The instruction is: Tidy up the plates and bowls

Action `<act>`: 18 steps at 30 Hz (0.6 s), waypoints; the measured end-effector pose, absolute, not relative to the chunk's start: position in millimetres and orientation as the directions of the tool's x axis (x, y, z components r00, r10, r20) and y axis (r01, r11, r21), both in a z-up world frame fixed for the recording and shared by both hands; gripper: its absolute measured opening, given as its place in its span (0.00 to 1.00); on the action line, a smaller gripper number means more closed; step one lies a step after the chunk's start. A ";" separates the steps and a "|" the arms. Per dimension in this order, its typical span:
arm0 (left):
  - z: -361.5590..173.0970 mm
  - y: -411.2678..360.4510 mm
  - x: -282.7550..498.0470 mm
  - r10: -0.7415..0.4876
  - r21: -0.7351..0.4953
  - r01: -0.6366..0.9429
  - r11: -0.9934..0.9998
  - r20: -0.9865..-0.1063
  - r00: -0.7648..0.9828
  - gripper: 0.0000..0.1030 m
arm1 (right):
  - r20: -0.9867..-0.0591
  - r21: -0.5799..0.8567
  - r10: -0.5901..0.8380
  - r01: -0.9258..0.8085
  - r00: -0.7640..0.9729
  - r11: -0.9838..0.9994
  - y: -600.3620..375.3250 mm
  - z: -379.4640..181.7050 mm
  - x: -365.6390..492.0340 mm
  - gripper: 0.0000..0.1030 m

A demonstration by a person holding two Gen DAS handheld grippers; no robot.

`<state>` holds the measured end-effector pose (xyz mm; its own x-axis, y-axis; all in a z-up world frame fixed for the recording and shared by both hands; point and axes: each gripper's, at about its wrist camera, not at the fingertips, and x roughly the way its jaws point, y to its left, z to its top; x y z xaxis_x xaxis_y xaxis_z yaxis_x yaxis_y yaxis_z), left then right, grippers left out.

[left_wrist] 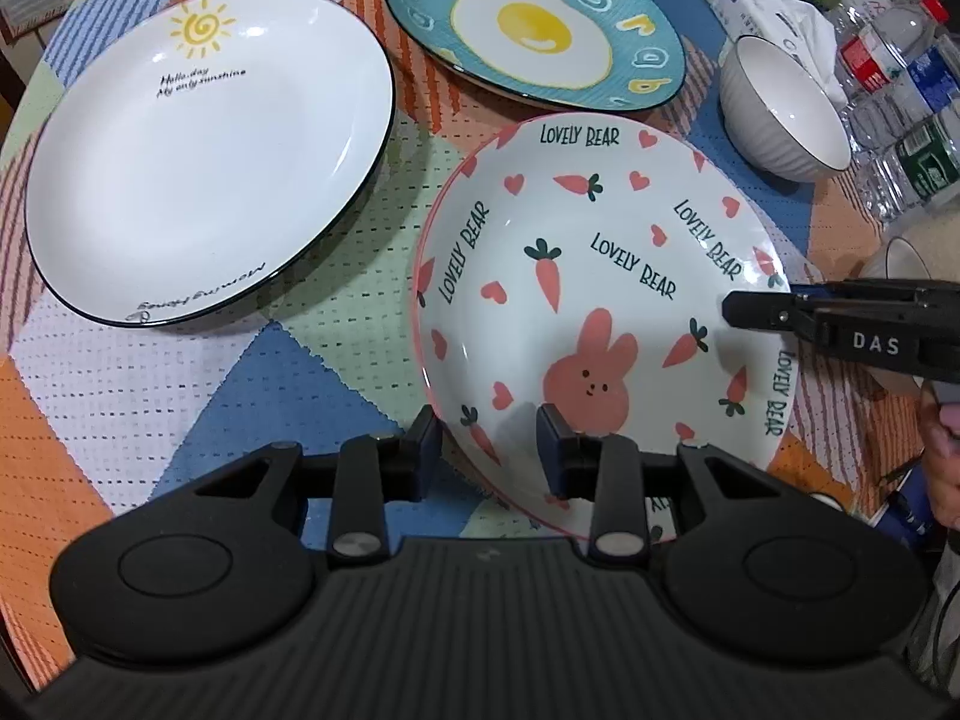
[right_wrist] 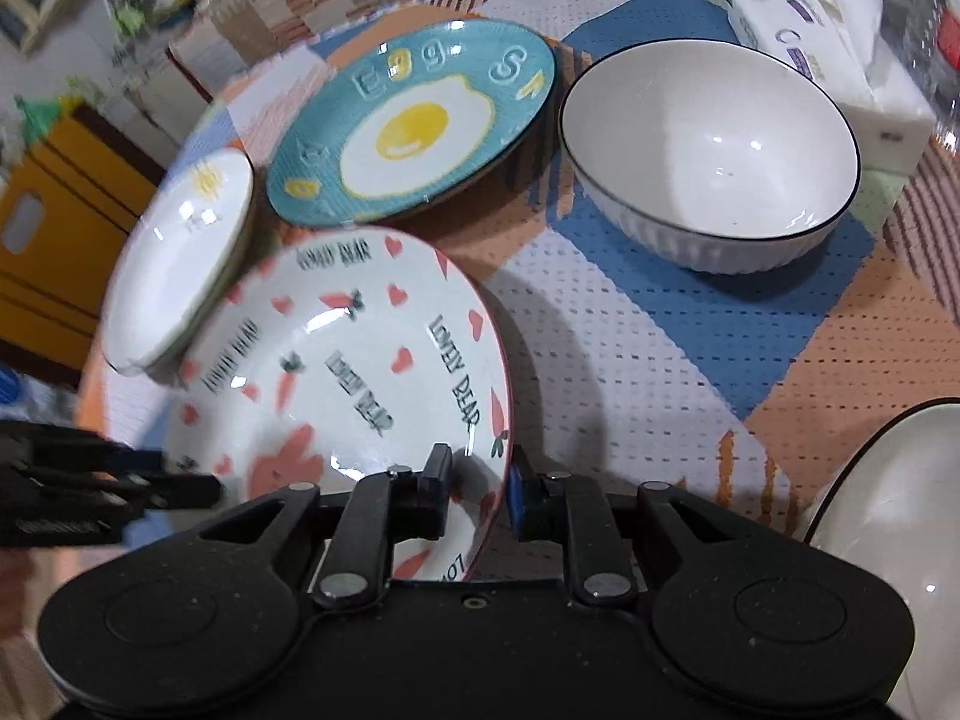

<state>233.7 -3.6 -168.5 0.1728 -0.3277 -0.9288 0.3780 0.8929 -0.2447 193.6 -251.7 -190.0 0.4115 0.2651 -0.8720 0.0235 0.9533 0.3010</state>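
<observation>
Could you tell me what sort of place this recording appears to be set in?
Most likely a dining table in a home. Patterned plates like the rabbit plate and a white bowl sit on a colourful patchwork tablecloth, with a tissue box and water bottles alongside.

Rabbit plate [left_wrist: 600,324] lies between sun plate [left_wrist: 204,162] and bowl [left_wrist: 786,114].

A patchwork cloth [left_wrist: 336,312] in orange, blue, green and white covers the worktop across both my views. At the upper right of my left-wrist view I see a white tissue pack [left_wrist: 774,12] with clear plastic bottles [left_wrist: 900,78] crowded just beside it. In my right-wrist view the tissue pack sits at upper right, and a yellow cabinet [right_wrist: 60,228] stands blurred at far left.
</observation>
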 end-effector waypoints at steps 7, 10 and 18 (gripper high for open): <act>-134.3 2.1 215.2 -0.284 -0.154 0.431 0.889 -0.924 0.257 0.32 | -0.864 0.159 0.146 -0.016 0.482 0.987 -236.3 -161.7 176.7 0.28; -116.6 8.9 207.0 -0.304 -0.163 0.439 0.883 -0.913 0.271 0.33 | -0.830 0.158 0.164 -0.056 0.533 0.986 -230.6 -139.1 164.5 0.27; -80.6 17.8 184.8 -0.285 -0.119 0.469 0.875 -0.910 0.300 0.33 | -0.751 0.164 0.233 -0.167 0.618 0.972 -207.4 -81.9 128.3 0.32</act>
<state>184.8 17.8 -80.6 0.2996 -0.2851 -0.9105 0.4694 0.8748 -0.1195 128.3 -207.4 -81.9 0.6183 0.2330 -0.7506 -0.1673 0.9722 0.1639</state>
